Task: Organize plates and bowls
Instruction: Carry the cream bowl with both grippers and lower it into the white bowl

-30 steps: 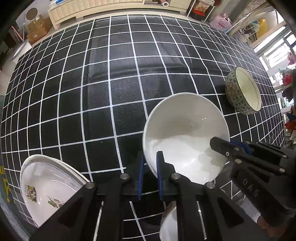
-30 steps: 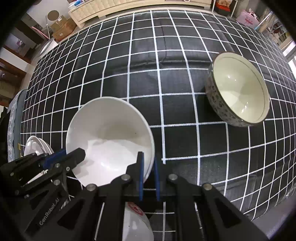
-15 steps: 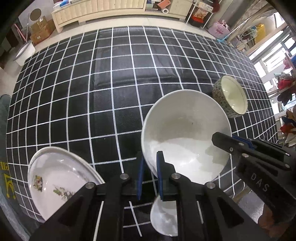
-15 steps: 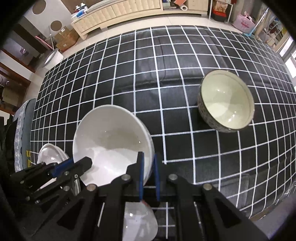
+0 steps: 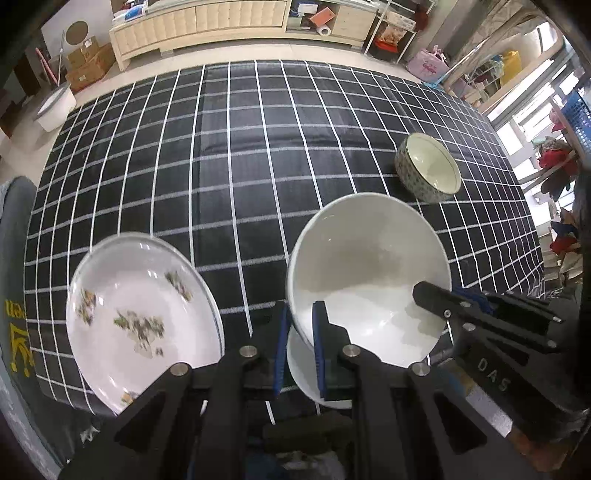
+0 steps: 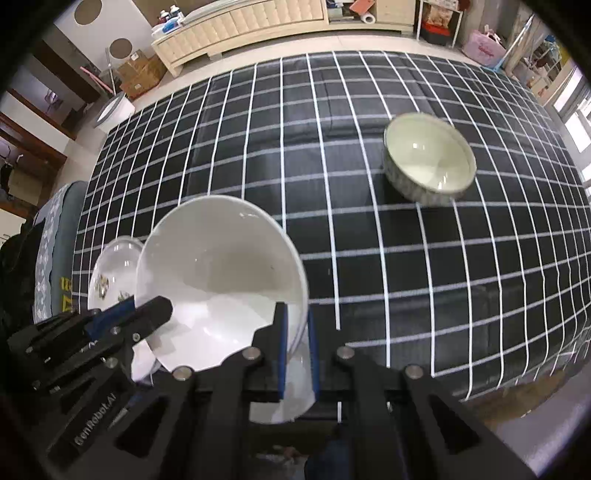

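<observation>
White bowl: raised above the checked tablecloth, tilted, gripped on opposite sides of its rim by both tongs.
Left gripper: narrow, blue pads pinching the bowl's near-left rim, wall sandwiched between them.
Right gripper: narrow, pinching the bowl's right rim; seen in the left wrist view reaching in from the right onto the same bowl.
Second white dish: directly beneath the held bowl, mostly hidden; whether the two touch cannot be told.
Floral plate: on the cloth at the near-left edge, just left of the left gripper, apart from the white bowl.
Patterned bowl: upright on the cloth, cream inside, speckled outside, well apart toward the far right.
Surroundings: cream cabinet along the far wall, cardboard boxes on the floor at far left.
</observation>
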